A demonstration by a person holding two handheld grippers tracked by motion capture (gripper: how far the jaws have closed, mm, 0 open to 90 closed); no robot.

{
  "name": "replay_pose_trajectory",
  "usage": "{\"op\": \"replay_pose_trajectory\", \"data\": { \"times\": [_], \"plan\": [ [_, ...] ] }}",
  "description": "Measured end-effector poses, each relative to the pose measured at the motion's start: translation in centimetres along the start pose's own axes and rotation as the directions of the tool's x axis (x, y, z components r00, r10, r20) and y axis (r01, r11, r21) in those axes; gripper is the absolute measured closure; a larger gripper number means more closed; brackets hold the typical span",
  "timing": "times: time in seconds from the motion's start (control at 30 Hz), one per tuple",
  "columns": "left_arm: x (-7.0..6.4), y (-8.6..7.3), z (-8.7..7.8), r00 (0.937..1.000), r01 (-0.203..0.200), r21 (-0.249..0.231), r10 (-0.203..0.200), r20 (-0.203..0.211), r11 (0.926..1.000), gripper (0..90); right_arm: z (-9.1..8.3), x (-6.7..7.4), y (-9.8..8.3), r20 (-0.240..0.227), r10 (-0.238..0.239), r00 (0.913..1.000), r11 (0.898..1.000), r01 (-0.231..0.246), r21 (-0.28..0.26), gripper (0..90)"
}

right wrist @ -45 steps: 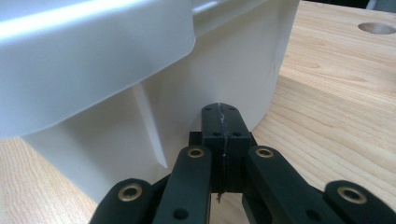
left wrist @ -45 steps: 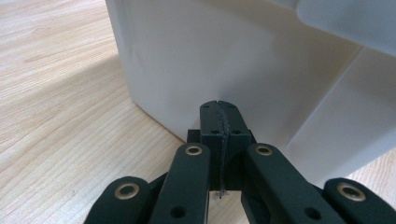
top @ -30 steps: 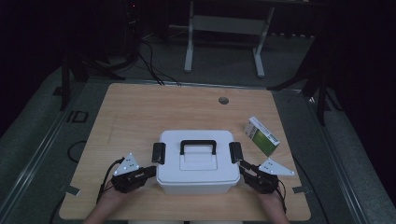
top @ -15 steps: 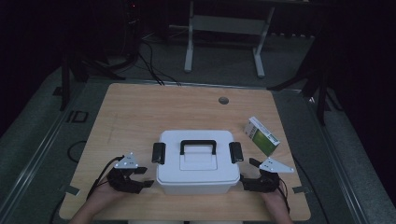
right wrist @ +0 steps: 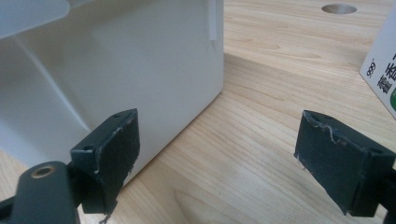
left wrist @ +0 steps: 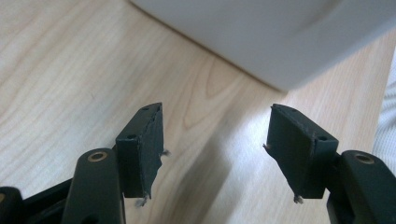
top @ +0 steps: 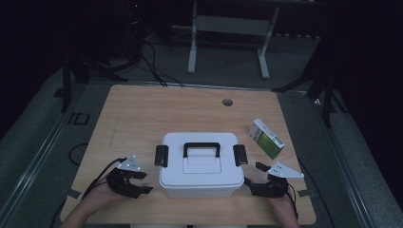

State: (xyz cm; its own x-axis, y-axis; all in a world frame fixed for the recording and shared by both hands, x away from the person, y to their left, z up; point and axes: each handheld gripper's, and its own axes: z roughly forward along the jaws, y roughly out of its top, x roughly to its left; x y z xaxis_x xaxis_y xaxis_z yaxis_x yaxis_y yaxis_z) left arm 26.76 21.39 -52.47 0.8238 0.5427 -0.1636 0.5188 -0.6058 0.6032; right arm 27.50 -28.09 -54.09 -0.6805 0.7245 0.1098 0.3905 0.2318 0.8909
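Note:
A white lidded box (top: 198,167) with a black handle (top: 202,149) and a black latch on each side (top: 162,156) (top: 239,155) stands at the table's front middle. My left gripper (top: 145,183) lies on the table just left of the box and points at its lower side. Its jaws have just been opening and stand apart with only bare wood between them (left wrist: 217,112); the box's rounded corner (left wrist: 280,42) is just ahead. My right gripper (top: 250,186) lies to the box's right. Its jaws have also just been opening, wide and empty (right wrist: 219,119), with the box wall (right wrist: 154,70) beside the left finger.
A small green and white carton (top: 267,138) lies right of the box, and its edge (right wrist: 380,70) is in the right gripper view. A round hole (top: 227,102) is in the wooden table (top: 142,114) at the back. The front edge is close behind both hands.
Both grippers have drawn slightly back from the box's sides and their jaws have opened. The box and the carton have stayed put.

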Motion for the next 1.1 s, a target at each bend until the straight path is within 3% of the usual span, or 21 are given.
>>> {"op": "replay_pose_trajectory", "data": {
  "times": [0.2,0.37,0.5,0.63,0.83,1.1],
  "plan": [
    [0.3,0.4,-0.6,0.9997,-0.015,0.068,0.014,0.019,0.9976,36.8,-0.4,-0.1,0.1,-0.009,0.008,0.9999,1.0,-0.008,-0.017,13.8],
    [0.6,0.7,-1.0,0.9997,-0.023,0.107,0.023,0.005,0.994,36.8,-0.5,-0.1,0.0,-0.007,0.005,1.0,1.0,-0.005,-0.021,13.8],
    [0.8,0.9,-1.2,0.9997,-0.026,0.156,0.026,0.004,0.9874,36.9,-0.5,0.0,-0.1,0.004,0.002,1.0,1.0,-0.002,-0.02,13.7],
    [0.9,1.3,-1.3,0.9991,-0.04,0.221,0.041,0.0,0.9744,36.8,-0.6,0.0,-0.1,0.006,-0.003,1.0,1.0,0.003,-0.015,13.7],
    [1.1,1.8,-1.9,0.9989,-0.045,0.274,0.047,-0.001,0.9606,36.8,-0.6,0.4,-0.2,0.011,-0.02,0.9997,1.0,0.02,-0.016,13.3],
    [1.1,1.8,-1.9,0.9986,-0.054,0.354,0.049,0.022,0.9338,36.8,-0.8,0.4,-0.4,0.034,-0.037,0.9988,0.999,0.037,-0.018,13.4]
  ]
}}
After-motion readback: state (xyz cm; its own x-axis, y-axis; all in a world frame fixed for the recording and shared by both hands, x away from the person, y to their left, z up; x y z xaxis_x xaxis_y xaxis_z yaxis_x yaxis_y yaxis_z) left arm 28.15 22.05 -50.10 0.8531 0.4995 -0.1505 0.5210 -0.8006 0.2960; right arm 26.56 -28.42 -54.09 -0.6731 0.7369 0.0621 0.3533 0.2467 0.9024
